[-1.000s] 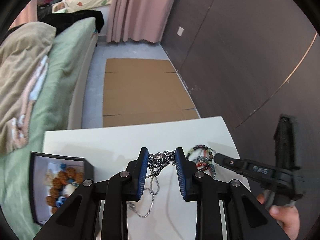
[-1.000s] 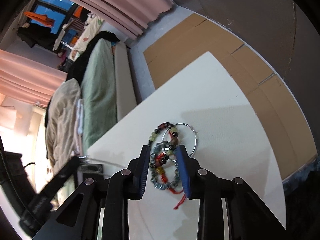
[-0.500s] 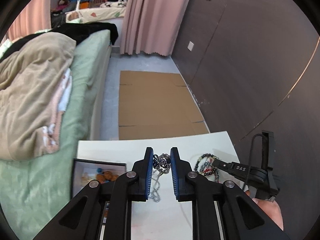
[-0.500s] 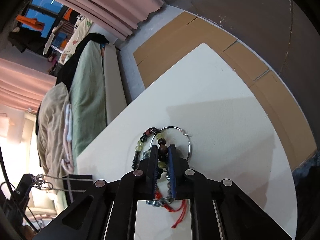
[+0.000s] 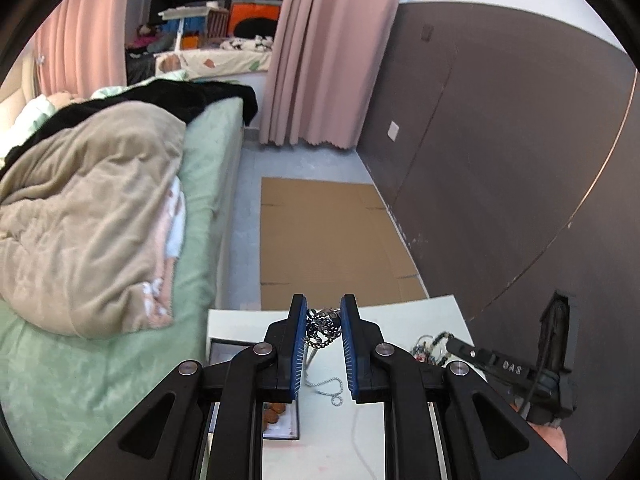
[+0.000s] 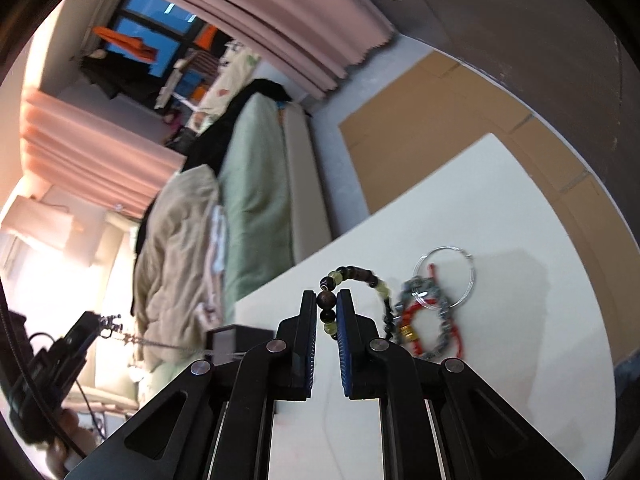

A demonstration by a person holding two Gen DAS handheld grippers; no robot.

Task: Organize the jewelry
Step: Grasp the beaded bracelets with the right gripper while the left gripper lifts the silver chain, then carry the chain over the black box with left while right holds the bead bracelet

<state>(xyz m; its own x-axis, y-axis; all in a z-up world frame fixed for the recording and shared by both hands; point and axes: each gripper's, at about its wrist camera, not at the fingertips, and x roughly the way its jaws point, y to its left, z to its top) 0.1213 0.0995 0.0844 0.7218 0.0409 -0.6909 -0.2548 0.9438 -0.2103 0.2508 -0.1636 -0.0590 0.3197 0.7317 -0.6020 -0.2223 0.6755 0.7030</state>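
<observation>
My left gripper (image 5: 323, 312) is shut on a silver chain necklace (image 5: 322, 326), lifted above the white table (image 5: 400, 316); the chain's tail (image 5: 334, 390) hangs down toward the table. My right gripper (image 6: 326, 304) is shut on a bead bracelet (image 6: 354, 276) of dark and pale green beads, raised off the table (image 6: 520, 320). Beside it on the table lie a red cord bracelet (image 6: 414, 322), a grey bead bracelet (image 6: 442, 312) and a thin silver hoop (image 6: 452, 272). The right gripper (image 5: 456, 346) also shows at the right of the left wrist view, over the bracelet pile (image 5: 428, 350).
A black jewelry box (image 5: 240, 350) with brown beads (image 5: 276, 412) inside stands at the table's left, also seen as the box (image 6: 230, 338) in the right wrist view. A bed (image 5: 100, 220) lies to the left, flat cardboard (image 5: 332, 240) on the floor beyond the table, a dark wall (image 5: 500, 180) to the right.
Both grippers closed on their jewelry and rose. The necklace lifted off the table with the left gripper; the bead bracelet came up from the pile with the right gripper.
</observation>
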